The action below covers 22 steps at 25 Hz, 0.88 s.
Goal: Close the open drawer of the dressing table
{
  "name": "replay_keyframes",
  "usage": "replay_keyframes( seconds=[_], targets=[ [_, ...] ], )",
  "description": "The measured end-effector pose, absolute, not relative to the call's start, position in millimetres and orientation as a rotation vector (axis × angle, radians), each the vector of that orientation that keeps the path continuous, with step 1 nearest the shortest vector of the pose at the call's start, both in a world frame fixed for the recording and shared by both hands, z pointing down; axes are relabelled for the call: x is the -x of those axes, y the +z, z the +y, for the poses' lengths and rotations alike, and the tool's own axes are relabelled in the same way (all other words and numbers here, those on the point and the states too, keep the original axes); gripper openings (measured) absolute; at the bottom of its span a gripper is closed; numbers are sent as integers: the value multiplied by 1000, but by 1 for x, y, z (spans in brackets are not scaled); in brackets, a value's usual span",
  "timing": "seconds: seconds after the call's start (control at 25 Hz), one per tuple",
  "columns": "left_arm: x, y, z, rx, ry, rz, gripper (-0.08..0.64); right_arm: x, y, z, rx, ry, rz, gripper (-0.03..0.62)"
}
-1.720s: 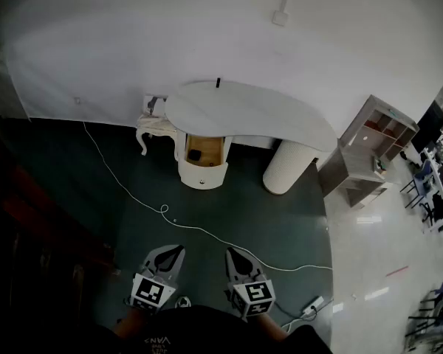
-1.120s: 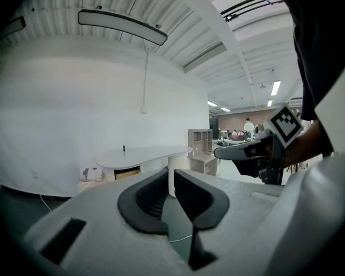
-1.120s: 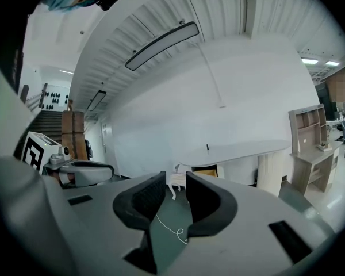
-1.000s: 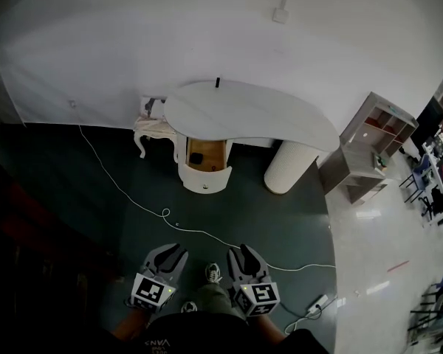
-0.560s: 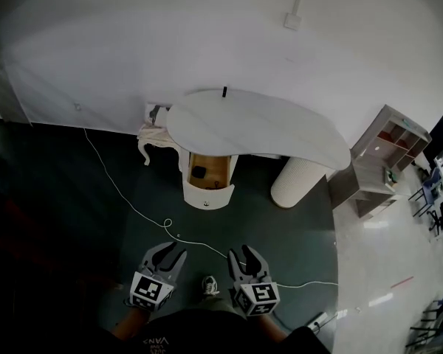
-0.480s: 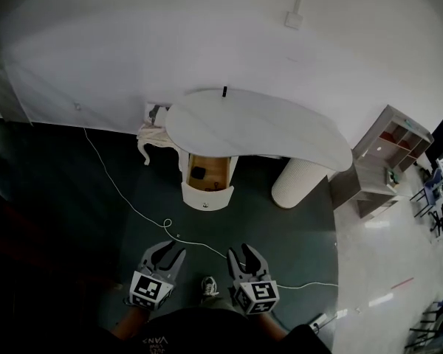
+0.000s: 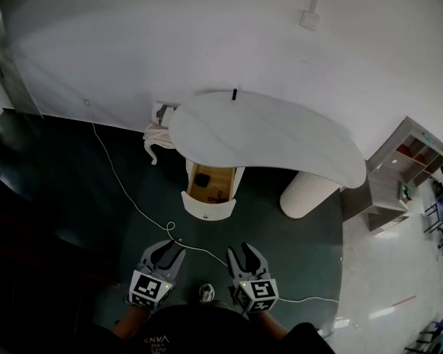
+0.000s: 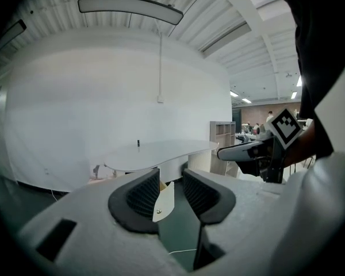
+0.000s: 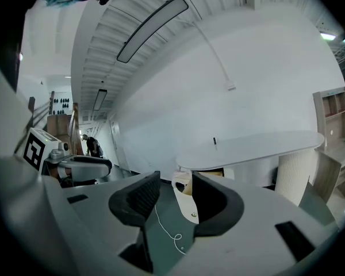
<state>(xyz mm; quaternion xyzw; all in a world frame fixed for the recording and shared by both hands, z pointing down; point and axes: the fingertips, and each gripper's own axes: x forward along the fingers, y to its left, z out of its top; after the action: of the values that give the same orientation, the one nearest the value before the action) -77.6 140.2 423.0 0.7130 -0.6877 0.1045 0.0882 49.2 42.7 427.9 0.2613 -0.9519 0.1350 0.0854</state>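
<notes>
Dark green floor (image 7: 74, 168) and white wall, with the dressing table (image 7: 266, 135) set against the wall, its curved white surface bare but for a small black upright item (image 7: 234, 94) at the far edge. A ribbed white column (image 7: 308, 192) stands under the table's right part. The drawer (image 7: 209, 194) hangs open under its left part, pulled toward the viewer, with a wooden interior, a rounded white front and a small dark object (image 7: 202, 178) inside. A white cable (image 7: 125, 190) crosses the floor just in front of the table. Left gripper (image 7: 170, 251) and right gripper (image 7: 242, 251) are held side by side, well short of the table and pointing at it. The fingers of both, left (image 8: 144, 194) and right (image 9: 139, 200), are released, have just been opening, and grasp nothing.
</notes>
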Motion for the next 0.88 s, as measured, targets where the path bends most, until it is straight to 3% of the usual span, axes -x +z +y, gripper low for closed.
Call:
replay_keyframes(
  seconds=[0.88],
  targets=[
    [157, 502, 50, -2065, 391, -1900, 120, 14, 496, -39, -854, 425, -2680, 160]
  ],
)
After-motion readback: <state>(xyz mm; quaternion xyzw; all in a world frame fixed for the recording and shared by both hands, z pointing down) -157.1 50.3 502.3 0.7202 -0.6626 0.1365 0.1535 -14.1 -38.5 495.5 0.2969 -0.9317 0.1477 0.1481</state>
